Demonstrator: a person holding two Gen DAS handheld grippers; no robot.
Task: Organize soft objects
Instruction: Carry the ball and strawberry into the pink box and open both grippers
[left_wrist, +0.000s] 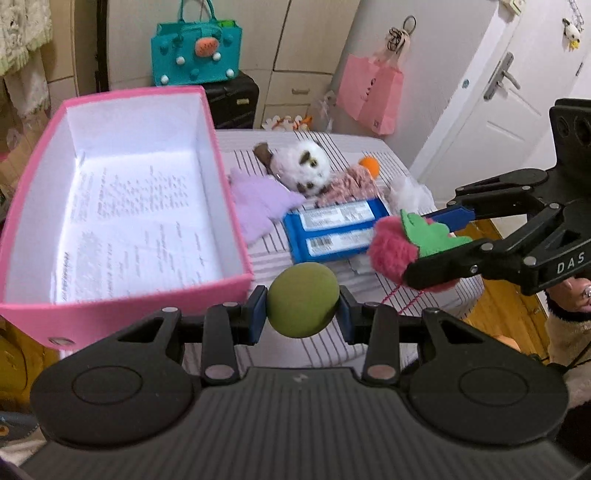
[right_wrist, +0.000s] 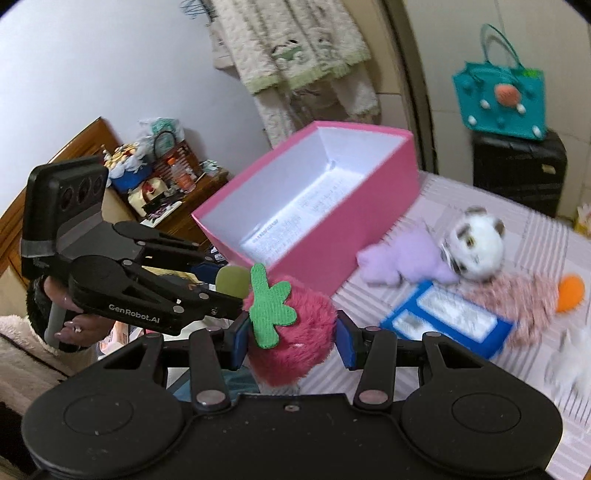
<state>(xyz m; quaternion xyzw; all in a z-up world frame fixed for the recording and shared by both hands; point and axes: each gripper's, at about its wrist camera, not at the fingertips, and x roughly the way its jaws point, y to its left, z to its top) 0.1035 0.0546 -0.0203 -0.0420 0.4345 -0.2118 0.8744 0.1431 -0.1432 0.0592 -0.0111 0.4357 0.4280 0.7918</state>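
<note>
My left gripper (left_wrist: 303, 314) is shut on a green soft ball (left_wrist: 303, 301), held just off the near right corner of the pink box (left_wrist: 129, 306). My right gripper (right_wrist: 291, 339) is shut on a pink plush strawberry (right_wrist: 295, 332) with a green leaf, held above the striped table to the right of the box. The strawberry also shows in the left wrist view (left_wrist: 395, 251), and the ball in the right wrist view (right_wrist: 232, 282). The box (right_wrist: 369, 229) is open, with printed paper on its floor.
On the striped table (left_wrist: 295, 354) lie a purple cloth (left_wrist: 258, 201), a white plush animal (left_wrist: 306, 166), a pink knitted piece (left_wrist: 351, 184) with an orange ball (left_wrist: 369, 164), a blue packet (left_wrist: 332, 230) and white fluff (left_wrist: 410, 194). A teal bag (left_wrist: 195, 55) sits on a black case behind.
</note>
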